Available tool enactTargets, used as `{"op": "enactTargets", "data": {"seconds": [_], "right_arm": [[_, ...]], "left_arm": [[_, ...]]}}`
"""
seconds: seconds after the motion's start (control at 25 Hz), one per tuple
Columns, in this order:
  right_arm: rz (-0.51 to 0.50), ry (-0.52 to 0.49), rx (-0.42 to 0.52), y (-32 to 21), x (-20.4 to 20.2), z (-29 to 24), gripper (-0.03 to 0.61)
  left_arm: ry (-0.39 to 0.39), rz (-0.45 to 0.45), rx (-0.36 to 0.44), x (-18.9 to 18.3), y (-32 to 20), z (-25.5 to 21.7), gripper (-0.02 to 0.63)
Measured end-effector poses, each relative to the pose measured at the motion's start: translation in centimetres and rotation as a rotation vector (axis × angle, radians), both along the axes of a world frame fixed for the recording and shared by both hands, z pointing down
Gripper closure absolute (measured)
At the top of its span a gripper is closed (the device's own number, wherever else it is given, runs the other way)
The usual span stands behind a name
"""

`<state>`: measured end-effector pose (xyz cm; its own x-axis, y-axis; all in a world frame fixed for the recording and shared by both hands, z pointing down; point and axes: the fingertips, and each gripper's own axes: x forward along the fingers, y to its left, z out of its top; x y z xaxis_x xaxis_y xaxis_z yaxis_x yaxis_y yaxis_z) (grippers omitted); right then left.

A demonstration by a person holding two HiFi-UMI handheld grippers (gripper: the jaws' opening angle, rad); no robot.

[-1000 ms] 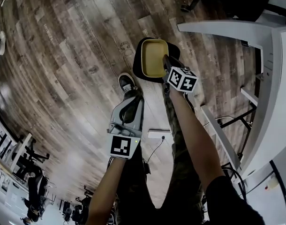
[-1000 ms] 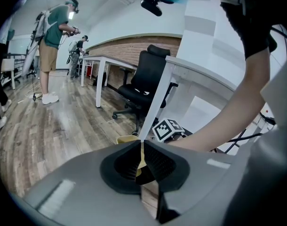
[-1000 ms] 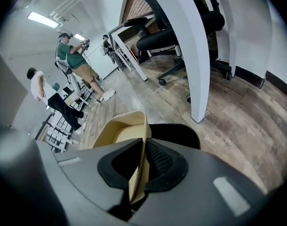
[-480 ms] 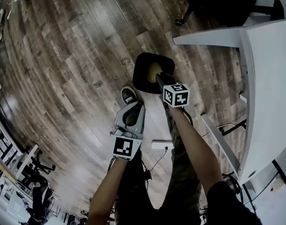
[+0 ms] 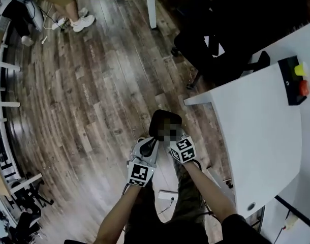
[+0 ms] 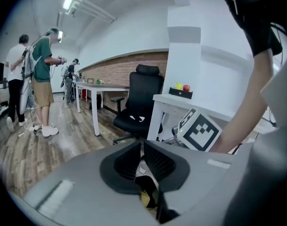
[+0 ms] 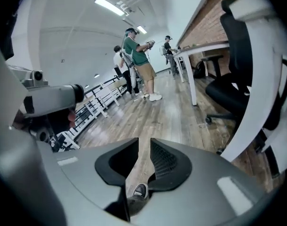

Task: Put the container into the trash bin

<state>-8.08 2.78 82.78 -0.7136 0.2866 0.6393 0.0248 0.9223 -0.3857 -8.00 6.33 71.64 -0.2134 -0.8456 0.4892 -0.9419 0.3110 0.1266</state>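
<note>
- The container (image 6: 144,199) shows only as a yellow sliver in a dark surround, seen through the gap low at the roots of the left jaws. In the head view a blur patch covers the inside of the trash bin (image 5: 162,118), so I can't confirm it there.
- A second ago I saw the yellow container lying in the bin's mouth, with the right gripper at its edge. Now the head camera takes in far more of the room, and the bin sits small on the wooden floor, just off the corner of the white table (image 5: 256,136).
- I count one bin, two grippers and one table.
- On the table stands one black box (image 5: 289,80) with a yellow and a red button.
- One black office chair (image 5: 216,44) is in view, and three people stand far off (image 6: 40,79).
- Both forearms reach forward from the frame's bottom edge and converge, so the grippers end side by side at the bin's near rim.
- The left gripper (image 6: 139,147) has its jaws drawn together, with nothing between the tips.
- The right gripper (image 7: 142,144) has its jaws a narrow gap apart and empty. Floor and my own shoe (image 7: 139,190) show through the gap.
</note>
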Motion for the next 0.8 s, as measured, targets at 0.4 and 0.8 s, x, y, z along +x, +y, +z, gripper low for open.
{"op": "enactTargets", "data": {"seconds": [0.4,0.8], "right_arm": [[-0.095,-0.167,0.086,1.8,-1.6,-18.7,0.485],[-0.107,-0.283,0.101,4.2,-1.1,-29.6,0.485]], "left_arm": [[-0.077,-0.012,0.06,-0.2,1.3,-12.7,0.617],[-0.171,-0.06,0.126,-1.7,2.5,-21.9,0.617]]}}
